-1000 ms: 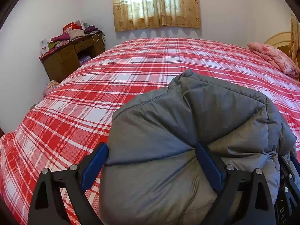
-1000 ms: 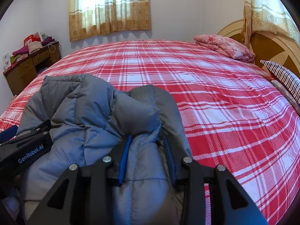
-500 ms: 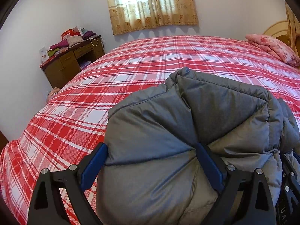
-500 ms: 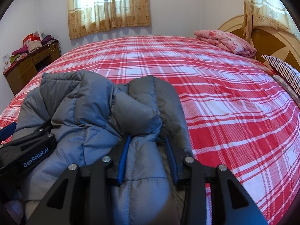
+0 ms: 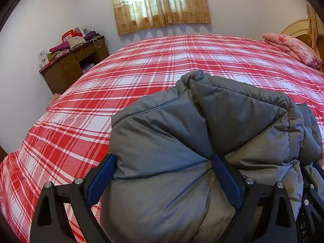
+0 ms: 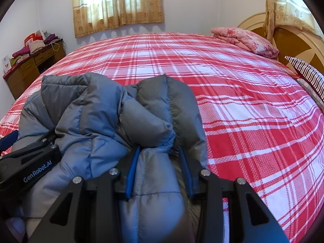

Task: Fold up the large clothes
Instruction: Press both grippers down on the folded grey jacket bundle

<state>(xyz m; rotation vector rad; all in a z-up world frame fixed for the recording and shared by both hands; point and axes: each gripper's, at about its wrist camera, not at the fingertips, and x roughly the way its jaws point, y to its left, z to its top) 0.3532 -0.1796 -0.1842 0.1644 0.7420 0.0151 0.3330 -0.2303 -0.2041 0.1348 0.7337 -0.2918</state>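
Bed with red-and-white plaid cotton cover (image 5: 154, 64): fills the middle band of both your views, edge to edge.

Grey quilted puffer jacket (image 5: 202, 133): bunched in a thick heap over the lower centre and right of your left view, and the lower left and centre of your right view (image 6: 97, 121); it rises in front of the plaid cover, gathered between your two tools.

Beige patterned curtain (image 5: 160, 4): top centre of your left view, against the pale wall.

Brown wooden desk with drawers (image 5: 70, 64): upper left of your left view, piled with folded cloth and cards.

Folded pink floral quilt (image 6: 245, 40): upper right of your right view, on the bed's far corner, next to the tan wooden headboard (image 6: 287, 40).

Striped pillow (image 6: 307, 75): right edge of your right view.

Your left gripper (image 5: 162, 178): bottom of the left view, blue pads spread wide yet pressed into a fat fold of jacket, grasping it.

Your right gripper (image 6: 160, 170): bottom centre of the right view, pads drawn close, clenched on a narrow padded fold.
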